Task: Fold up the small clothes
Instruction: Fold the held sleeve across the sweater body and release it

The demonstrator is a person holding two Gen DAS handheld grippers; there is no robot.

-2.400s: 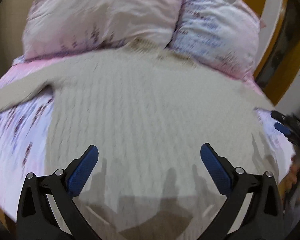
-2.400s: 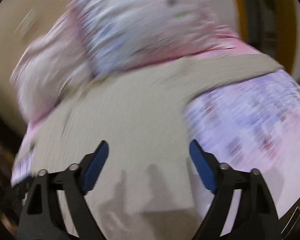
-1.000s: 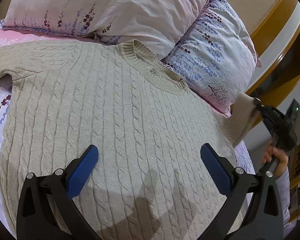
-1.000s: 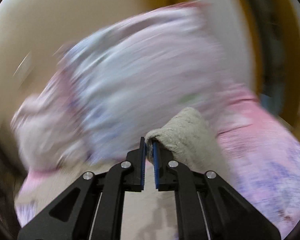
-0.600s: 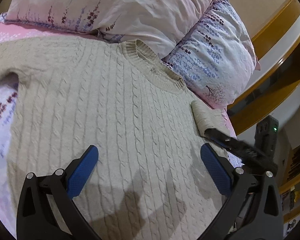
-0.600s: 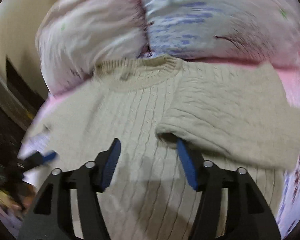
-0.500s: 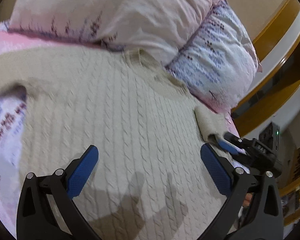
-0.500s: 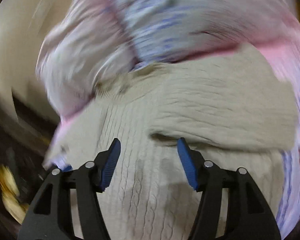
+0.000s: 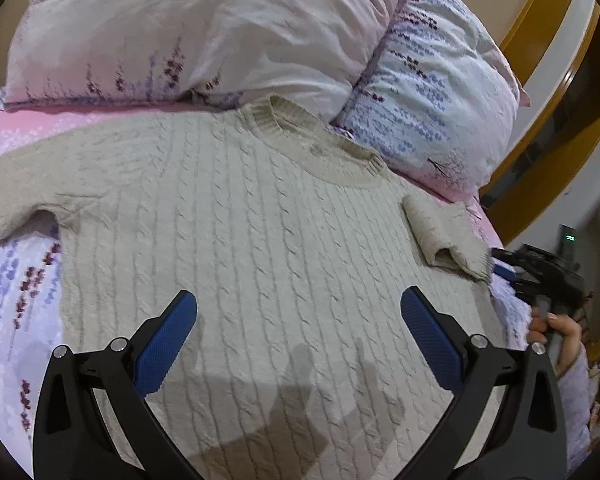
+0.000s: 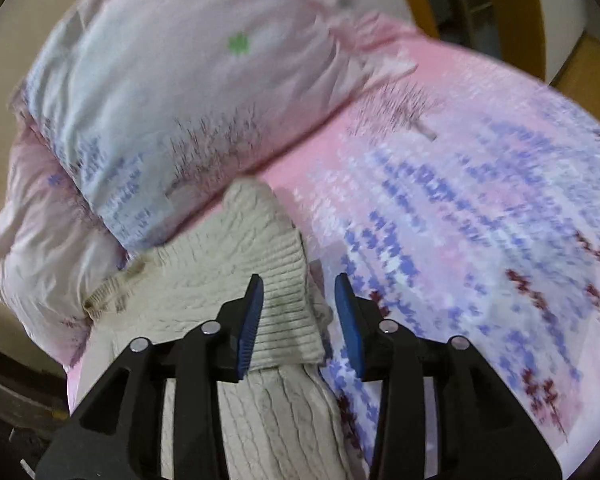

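Left wrist view: the beige cable-knit sweater (image 9: 260, 240) lies flat, front up, on the floral bedsheet (image 9: 8, 300), its collar (image 9: 324, 152) toward the two pillows (image 9: 204, 28) and its hem toward the camera, so the body's long axis runs straight ahead from the jaws. The left gripper (image 9: 298, 316) hangs above the lower chest with its jaws wide apart and nothing between them. The left sleeve (image 9: 24, 184) extends flat out to the side, unfolded; the right sleeve (image 9: 440, 232) is doubled back onto the shoulder area, cuff near the garment's right edge. The right gripper (image 9: 512, 268) sits just beside that cuff, gripped by the person's hand (image 9: 556, 328). A small patch inside the collar may be a label; no writing is legible. Right wrist view: the picture is blurred. The right gripper (image 10: 298, 308) has its jaws parted to a moderate gap, and the ribbed cuff (image 10: 284, 312) lies below and between them, not pinched as far as can be judged. The sleeve's long axis runs away from the jaws toward the blue-flowered pillow (image 10: 172, 92). Judgement: the right arm is nearer the folded sleeve; the left arm is nearer the outstretched sleeve, which lies to its left and across its line of approach. No brand or text is readable in either view.
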